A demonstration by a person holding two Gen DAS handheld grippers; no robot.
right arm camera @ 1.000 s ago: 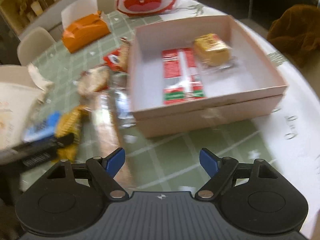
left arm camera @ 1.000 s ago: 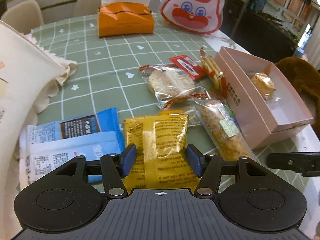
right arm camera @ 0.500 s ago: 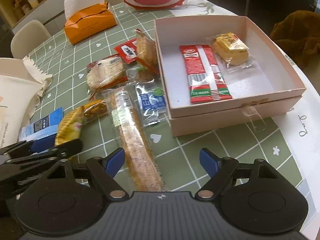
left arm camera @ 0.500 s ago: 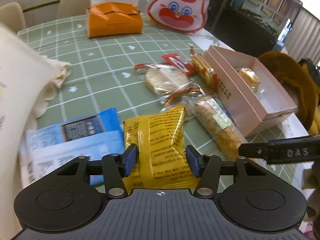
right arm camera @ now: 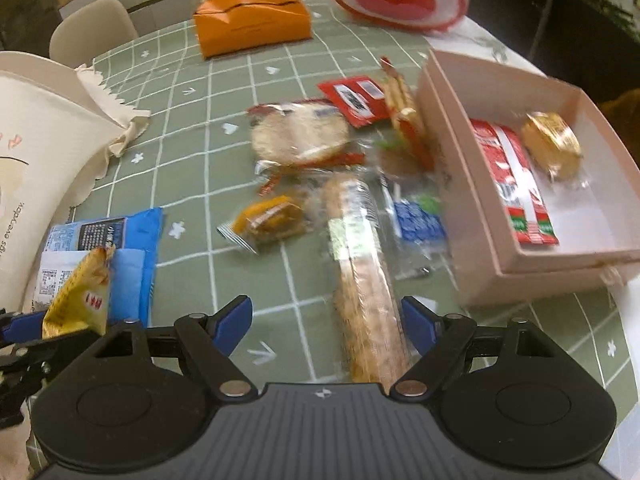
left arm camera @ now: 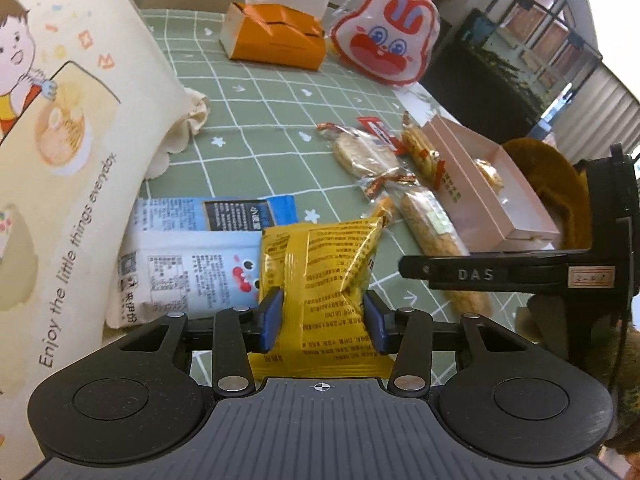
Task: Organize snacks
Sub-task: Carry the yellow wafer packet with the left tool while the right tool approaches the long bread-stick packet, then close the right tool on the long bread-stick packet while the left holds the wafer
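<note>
Both grippers moved sideways: the closing left gripper now grasps the yellow packet, which may slip, while the right gripper, unloaded, is closing.

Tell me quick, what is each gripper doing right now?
Left gripper: jaws closing on the yellow snack packet, pads against its sides.
Right gripper: jaws closing around the long snack stick, not yet gripping.
</note>
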